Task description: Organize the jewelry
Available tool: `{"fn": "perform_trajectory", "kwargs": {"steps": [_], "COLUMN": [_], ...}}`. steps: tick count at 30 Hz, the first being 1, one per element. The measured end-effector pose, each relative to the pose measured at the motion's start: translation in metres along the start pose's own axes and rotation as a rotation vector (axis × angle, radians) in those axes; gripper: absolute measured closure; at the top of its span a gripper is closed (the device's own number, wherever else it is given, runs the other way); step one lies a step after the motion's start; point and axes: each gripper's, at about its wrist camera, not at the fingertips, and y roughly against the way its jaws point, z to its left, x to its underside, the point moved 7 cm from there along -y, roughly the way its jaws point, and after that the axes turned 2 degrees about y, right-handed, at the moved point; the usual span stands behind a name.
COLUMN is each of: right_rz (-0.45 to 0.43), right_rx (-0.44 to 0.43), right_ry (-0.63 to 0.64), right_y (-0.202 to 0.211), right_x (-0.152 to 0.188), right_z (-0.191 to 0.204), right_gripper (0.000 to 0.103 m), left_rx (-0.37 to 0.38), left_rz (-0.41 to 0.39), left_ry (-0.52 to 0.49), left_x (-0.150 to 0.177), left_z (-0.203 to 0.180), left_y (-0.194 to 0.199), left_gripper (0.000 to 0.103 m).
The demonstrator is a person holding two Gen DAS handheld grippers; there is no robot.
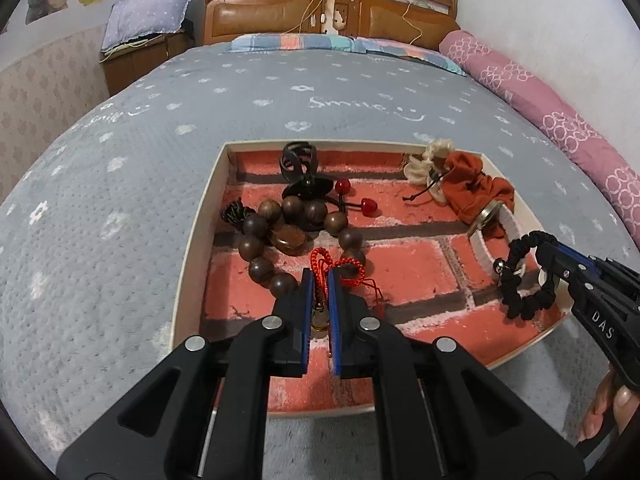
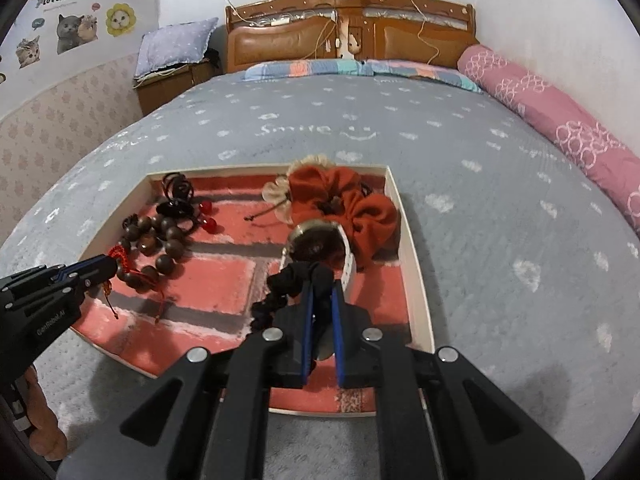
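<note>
Bedroom, grey bedspread [image 1: 120, 184], open box [image 1: 192, 264]: left gripper [image 1: 319, 280] pinching red cord [image 1: 320, 258] beside wooden beads [image 1: 256, 226], right gripper [image 2: 322, 296] clamping black braided bracelet [image 2: 276, 300], opposite sides.

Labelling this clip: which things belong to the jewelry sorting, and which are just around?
Job:
left tool gripping red braided cord
right tool gripping black braided bracelet
brown wooden bead bracelet
white-strapped watch
brick-patterned tray

Around:
grey bedspread
pink rolled quilt

Grey bedspread [image 1: 200, 128], wooden headboard [image 1: 328, 12] (perhaps leather-padded).
</note>
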Motion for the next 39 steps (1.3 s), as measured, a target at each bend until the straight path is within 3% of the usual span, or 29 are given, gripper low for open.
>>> {"fn": "perform_trajectory", "kwargs": {"steps": [18, 28, 29, 30, 32, 37, 39], "right_rz": [0.033, 0.037, 0.036, 0.034, 0.009, -0.027, -0.048], "right_rx": [-0.013, -0.008, -0.013, -0.023, -0.017, -0.009, -0.014], "right_ry": [-0.010, -0.005, -0.008, -0.011, -0.005, 0.004, -0.005], "right_y": [-0.017, -0.013, -0.011, -0.009, -0.002, 0.016, 0.027], "right_x": [0.019, 0.026, 0.026, 0.026, 0.024, 0.016, 0.013], "right_z": [-0.001, -0.002, -0.003, -0.003, -0.003, -0.006, -0.006], "right_gripper": [0.093, 0.091, 0.084, 0.065, 0.051, 0.041, 0.027], "left_rx": [-0.039, -0.061, -0.057, -0.055, -0.063, -0.055, -0.064], "left_rz": [0.040, 0.005, 0.000, -0.007, -0.027, -0.066, -0.089], "left_ry": [-0.019, -0.021, -0.018, -0.018, -0.023, -0.031, -0.027], "left_x": [0.018, 0.019, 0.018, 0.018, 0.017, 0.014, 0.014], "left_z": [0.004, 0.011, 0.011, 0.012, 0.012, 0.013, 0.015], "left_y": [-0.019, 0.002, 0.006, 0.011, 0.021, 0.049, 0.062], "left_gripper": [0.095, 0.049, 0.044, 0.041, 0.028, 0.013, 0.005]}}
